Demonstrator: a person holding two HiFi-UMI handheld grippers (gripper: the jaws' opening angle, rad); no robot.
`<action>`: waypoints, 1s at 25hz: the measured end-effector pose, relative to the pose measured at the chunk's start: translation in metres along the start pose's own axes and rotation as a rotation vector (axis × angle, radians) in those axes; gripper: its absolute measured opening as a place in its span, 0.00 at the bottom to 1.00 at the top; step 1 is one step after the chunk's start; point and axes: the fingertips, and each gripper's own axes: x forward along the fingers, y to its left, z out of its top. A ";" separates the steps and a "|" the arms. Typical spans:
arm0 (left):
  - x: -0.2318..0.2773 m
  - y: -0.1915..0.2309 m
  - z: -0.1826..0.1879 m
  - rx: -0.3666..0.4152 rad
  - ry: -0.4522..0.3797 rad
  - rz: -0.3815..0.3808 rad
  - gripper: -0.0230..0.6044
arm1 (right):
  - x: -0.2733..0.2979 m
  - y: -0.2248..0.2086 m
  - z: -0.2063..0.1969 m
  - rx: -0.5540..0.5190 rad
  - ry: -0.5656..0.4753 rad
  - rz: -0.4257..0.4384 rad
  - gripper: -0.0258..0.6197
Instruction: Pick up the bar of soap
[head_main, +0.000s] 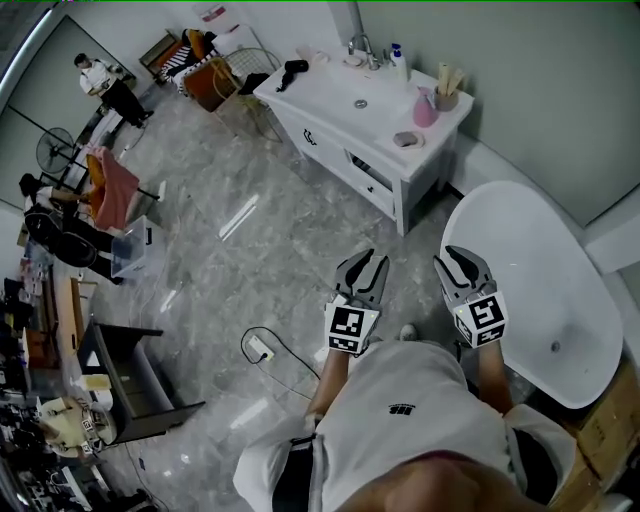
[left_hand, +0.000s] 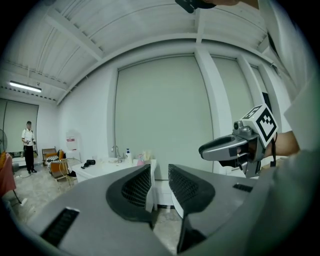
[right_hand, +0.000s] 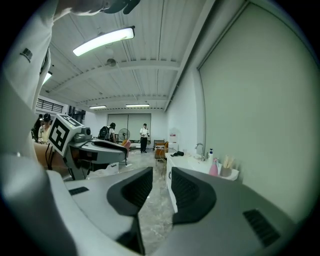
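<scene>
Holding both tongs out in front here, over the marble floor (head_main: 230, 260). The left gripper (left_hand: 161, 172) is sitting with its jaws pressed nearly together and nothing between them, and the right gripper (right_hand: 161, 175) is doing the same, pinched closed on air. They're hovering side by side, near each other but not touching, both pointing toward the white vanity (head_main: 318, 98). The bar of soap (head_main: 407, 139) is lying on the vanity top near the end closest to the tub (small pinkish-grey lump, can't make out more than that), just beside a pink bottle (head_main: 425, 108) and well apart from both tongs. A cup of sticks (head_main: 447, 98) is standing just behind the bottle, and a faucet (head_main: 360, 46) is rising at the back of the sink. A white bathtub (head_main: 530, 260) is sitting right next to the right gripper. Way off in the far corner, a person (head_main: 100, 75) is standing.
</scene>
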 end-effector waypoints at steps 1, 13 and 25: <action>0.005 0.000 0.001 0.000 0.001 0.005 0.24 | 0.003 -0.005 0.000 0.001 -0.001 0.007 0.23; 0.032 0.028 -0.005 -0.001 0.000 0.027 0.24 | 0.050 -0.024 -0.005 0.030 -0.002 0.047 0.23; 0.094 0.085 0.000 -0.014 -0.047 -0.049 0.24 | 0.110 -0.054 0.003 0.032 0.025 -0.034 0.23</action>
